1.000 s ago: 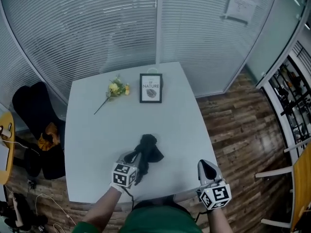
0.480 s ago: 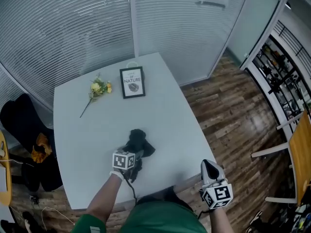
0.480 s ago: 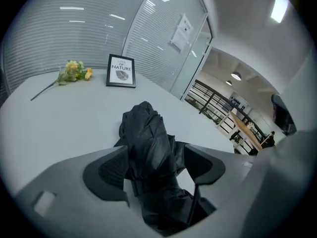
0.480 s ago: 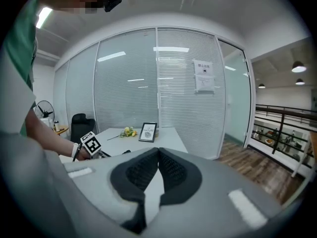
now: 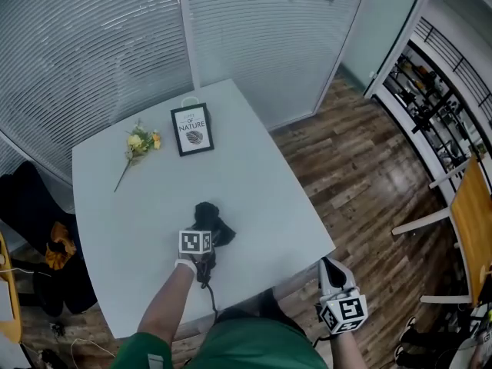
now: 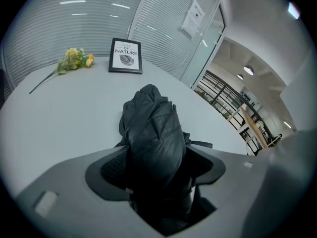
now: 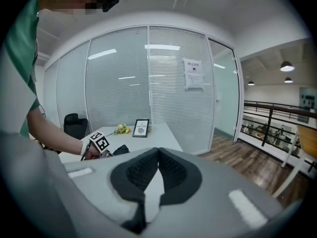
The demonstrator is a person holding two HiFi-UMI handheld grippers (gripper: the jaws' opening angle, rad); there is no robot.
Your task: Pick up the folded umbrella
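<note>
From the head view, the left tool [image 5: 198,246] is down on the folded black umbrella [image 5: 211,223], which lies on the pale grey surface [image 5: 254,191] near the person's edge, its length running away from the person. The tool's marker cube covers the middle of the umbrella, so the jaws are not readable here. The right tool [image 5: 332,271] hangs off the surface's near right corner, over the wood floor [image 5: 369,167], well apart from the umbrella. At the far end of the surface a framed print [image 5: 192,129] stands upright, with a sprig of yellow flowers [image 5: 137,143] lying just beside it to the left; both are well clear of the umbrella. A black chair [image 5: 31,198] sits off the left edge. In the left gripper view, the jaws are spread wide, having just been opening, and the umbrella [image 6: 151,133] lies between them, its crumpled canopy filling most of the gap and reaching out past the tips. The left pad's mesh shows bare beside the fabric, so there is no squeeze on it. The print [image 6: 126,56] and flowers [image 6: 74,58] show beyond. In the right gripper view, the right tool [image 7: 158,155] has its pads pressed together at the tips with nothing between them. Past them, the left tool's cube [image 7: 99,143] sits over the umbrella [image 7: 120,149] on the surface.
</note>
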